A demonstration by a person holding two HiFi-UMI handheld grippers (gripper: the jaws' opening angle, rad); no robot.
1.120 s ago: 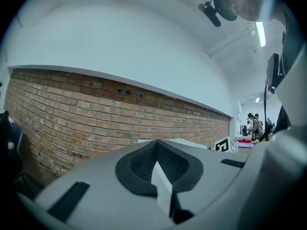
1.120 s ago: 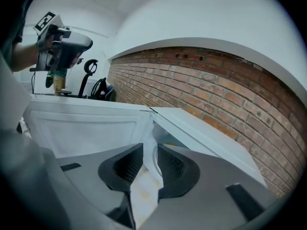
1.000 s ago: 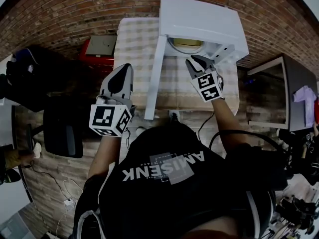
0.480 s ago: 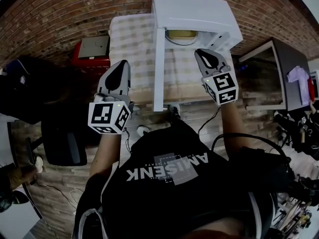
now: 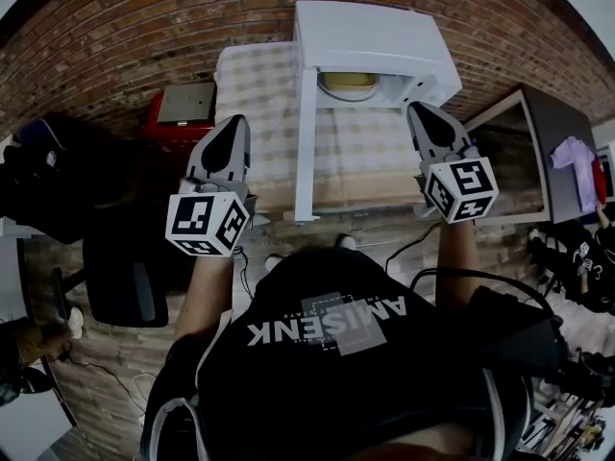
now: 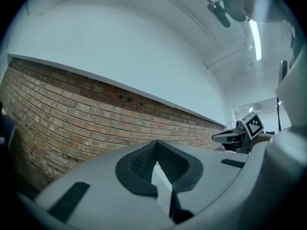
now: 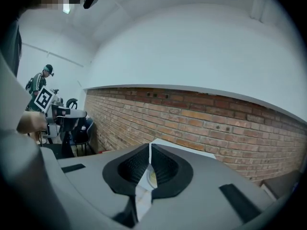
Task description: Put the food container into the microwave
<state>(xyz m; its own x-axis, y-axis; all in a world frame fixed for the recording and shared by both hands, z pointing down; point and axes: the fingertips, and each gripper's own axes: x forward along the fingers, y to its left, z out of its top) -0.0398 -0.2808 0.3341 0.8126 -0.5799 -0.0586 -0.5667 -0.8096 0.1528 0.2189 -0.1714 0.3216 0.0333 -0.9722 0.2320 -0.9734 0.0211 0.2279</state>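
The white microwave (image 5: 375, 32) stands at the table's back with its door (image 5: 306, 142) swung open toward me. A round yellowish food container (image 5: 350, 84) sits inside the cavity. My right gripper (image 5: 420, 109) hangs shut and empty in front of the opening's right side, apart from the container. In the right gripper view a sliver of the container (image 7: 151, 178) shows through the slit between the shut jaws. My left gripper (image 5: 235, 121) is shut and empty over the table, left of the open door. Its own view faces the brick wall.
A checked cloth covers the table (image 5: 259, 84). A red crate with a grey box (image 5: 183, 106) sits left of it, a black chair (image 5: 125, 277) at lower left. A dark cabinet (image 5: 538, 152) stands to the right. A brick wall (image 6: 72, 109) runs behind. A person (image 7: 41, 83) stands far off.
My right gripper has drawn back from the microwave opening, rightward and toward me, with nothing in it. The container stays inside. The left gripper has hardly moved.
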